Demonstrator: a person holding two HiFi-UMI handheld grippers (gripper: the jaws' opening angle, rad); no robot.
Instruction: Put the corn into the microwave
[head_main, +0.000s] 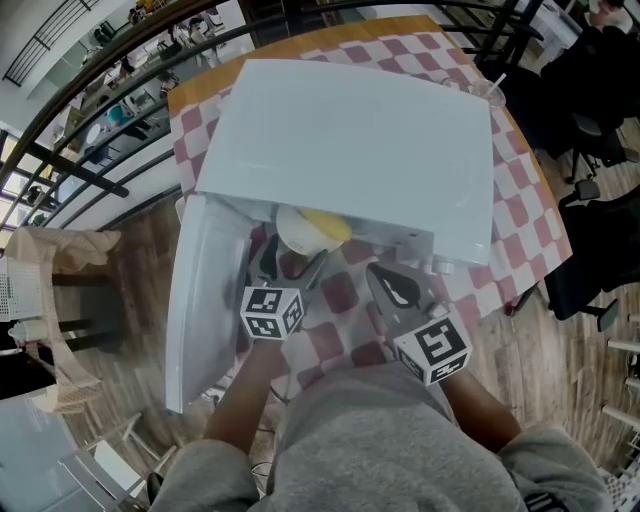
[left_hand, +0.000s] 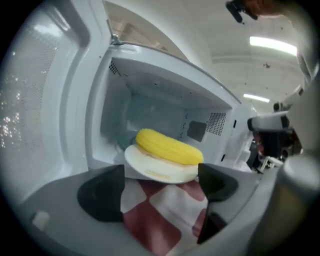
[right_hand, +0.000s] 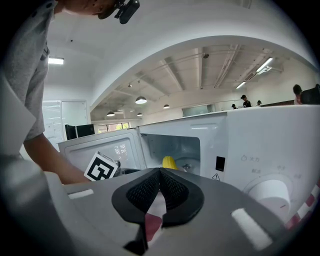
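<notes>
Red-and-white checked cloth (left_hand: 160, 212) lies nearest, showing between the jaws of my left claw (left_hand: 160, 181), which stand spread wide with nothing held. My right claw (right_hand: 160, 189) hangs to the right of it, pads pressed together on nothing, well short of the oven. Just past my left jaws sits the white plate (left_hand: 150, 169) with the corn (left_hand: 167, 146) lying across it, at the mouth of the microwave (left_hand: 150, 105). The near rim of the plate seems to overhang the sill toward me, so I judge the load is in but not deep.

The cob looks firm, light and rounded, so it could roll if the plate tips. The plate looks hard, smooth and breakable. I would take the plate by its near rim, one jaw above and one below, or simply nudge that rim, rather than pinch the cob.

For room, the door (left_hand: 45, 100) stands open on the left, close beside my left claw. The front panel (right_hand: 250, 165) with its dial (right_hand: 272, 192) walls off the right. Above the cob the cavity has open space, and behind it the floor runs on to the far wall.
</notes>
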